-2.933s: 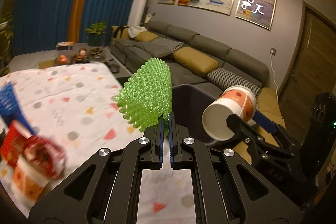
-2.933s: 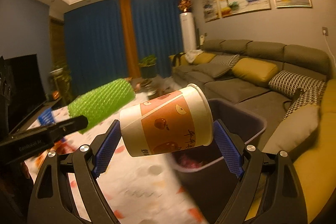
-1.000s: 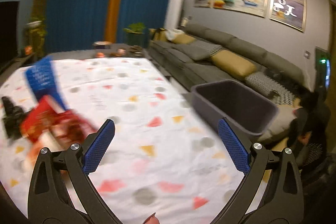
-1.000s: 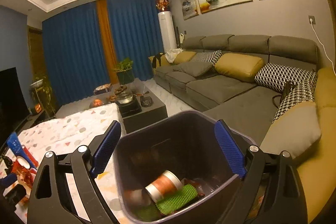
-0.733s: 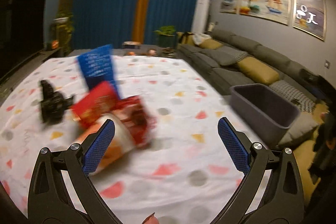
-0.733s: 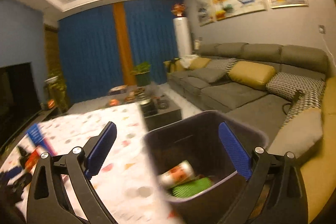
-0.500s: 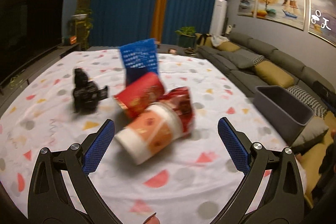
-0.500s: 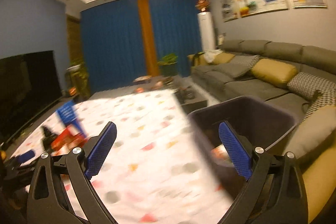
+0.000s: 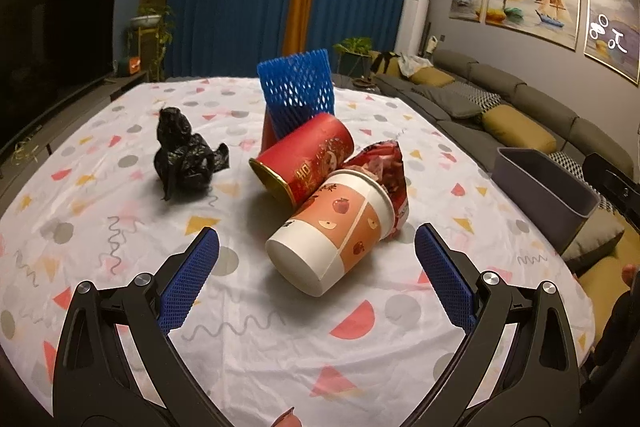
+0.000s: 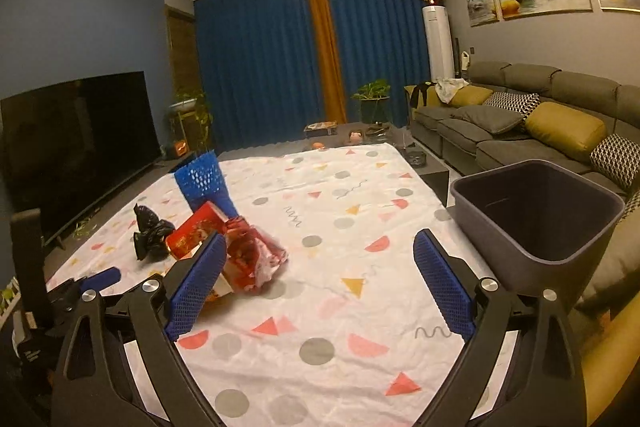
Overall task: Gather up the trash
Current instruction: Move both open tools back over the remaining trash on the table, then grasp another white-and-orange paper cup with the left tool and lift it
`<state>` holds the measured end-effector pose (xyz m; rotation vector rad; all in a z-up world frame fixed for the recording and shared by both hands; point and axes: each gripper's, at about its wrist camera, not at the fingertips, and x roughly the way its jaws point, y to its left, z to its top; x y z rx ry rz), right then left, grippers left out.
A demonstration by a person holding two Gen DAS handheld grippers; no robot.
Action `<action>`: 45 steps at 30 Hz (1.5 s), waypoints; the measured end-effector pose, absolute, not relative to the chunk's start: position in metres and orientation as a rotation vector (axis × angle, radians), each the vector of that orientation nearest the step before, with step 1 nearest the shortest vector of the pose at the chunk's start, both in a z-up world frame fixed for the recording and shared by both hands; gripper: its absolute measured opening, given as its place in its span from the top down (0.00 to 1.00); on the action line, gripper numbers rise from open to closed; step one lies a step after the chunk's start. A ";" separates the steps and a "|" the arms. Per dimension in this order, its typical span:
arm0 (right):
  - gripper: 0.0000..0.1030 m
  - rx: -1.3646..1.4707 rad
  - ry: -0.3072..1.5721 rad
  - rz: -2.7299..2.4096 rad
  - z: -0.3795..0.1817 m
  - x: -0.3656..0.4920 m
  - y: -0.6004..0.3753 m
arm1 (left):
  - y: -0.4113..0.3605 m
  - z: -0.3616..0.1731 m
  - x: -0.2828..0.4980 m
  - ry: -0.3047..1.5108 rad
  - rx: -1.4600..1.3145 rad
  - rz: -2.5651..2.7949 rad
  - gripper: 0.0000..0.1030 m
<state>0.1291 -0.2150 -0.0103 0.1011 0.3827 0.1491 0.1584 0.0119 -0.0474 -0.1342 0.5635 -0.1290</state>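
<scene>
Patterned cloth covers your tabletop [image 9: 120, 195], sofa along the right. Your left gripper [image 9: 316, 273] hovers with fingers wide, empty, just near a tipped paper cup [image 9: 332, 231]. Behind the cup lie a red can [image 9: 308, 159], crumpled red wrapper [image 9: 384, 167], blue foam net [image 9: 296, 91] and, farther left, a black bag [image 9: 184, 155]. Your right gripper [image 10: 320, 281] is also wide and empty; the grey bin [image 10: 536, 223] stands at the right edge.

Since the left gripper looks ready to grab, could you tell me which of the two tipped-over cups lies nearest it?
The white-and-orange paper cup, its base toward the open left gripper; the red cup lies behind it.
</scene>
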 end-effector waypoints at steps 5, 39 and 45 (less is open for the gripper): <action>0.12 0.090 0.391 0.155 -0.016 0.127 -0.206 | 0.020 -0.054 0.171 0.600 -0.179 -0.177 0.06; 0.13 0.058 0.474 0.173 -0.035 0.158 -0.179 | 0.014 -0.077 0.211 0.729 -0.275 -0.435 0.48; 0.13 0.063 0.478 0.166 -0.035 0.158 -0.182 | 0.015 -0.076 0.204 0.713 -0.254 -0.432 0.48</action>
